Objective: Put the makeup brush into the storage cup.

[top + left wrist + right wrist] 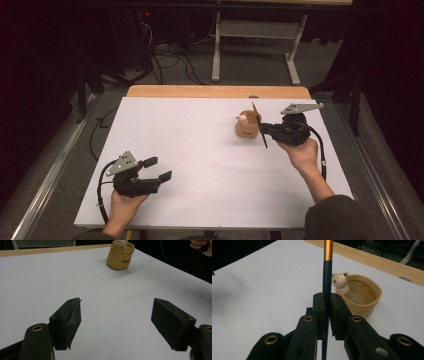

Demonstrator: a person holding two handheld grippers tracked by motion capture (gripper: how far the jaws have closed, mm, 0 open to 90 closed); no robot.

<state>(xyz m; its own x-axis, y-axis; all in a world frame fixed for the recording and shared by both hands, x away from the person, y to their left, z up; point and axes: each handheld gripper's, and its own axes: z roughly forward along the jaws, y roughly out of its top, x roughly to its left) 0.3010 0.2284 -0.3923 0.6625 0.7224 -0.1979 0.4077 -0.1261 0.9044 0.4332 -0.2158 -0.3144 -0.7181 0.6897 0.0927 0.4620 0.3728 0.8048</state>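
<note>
The right gripper (327, 302) has its two black jaws clenched on a thin dark pencil (327, 285), which has a golden band near its upper end; the shaft runs upright between the pads and passes on below them. In the high view the right gripper (264, 129) sits just beside a tan pen cup (246, 127), on the side toward the table's right edge, and the pencil (260, 125) slants across the cup's near side, its upper end above the rim. Whether the pencil touches the cup is hard to tell from above. The cup (362, 296) is a soft-looking, bag-shaped holder with a small cream bear figure (340, 280) perched at its rim; in the right gripper view its inside looks bare.

The cup stands on a white table top (200, 150), toward the far right part of it, short of the wooden strip (215, 91) along the far edge.

The left gripper (160, 169) rests well apart from the cup, near the front left corner of the white top, held in the person's left hand (125, 202). Its jaws are spread wide with nothing between them, only bare white surface. From the left gripper view (116, 322) the cup (120, 255) shows far ahead, with dark lettering on its side and the bear (121, 243) peeking over the rim.

The right hand (302, 152) holds its gripper from below.
</note>
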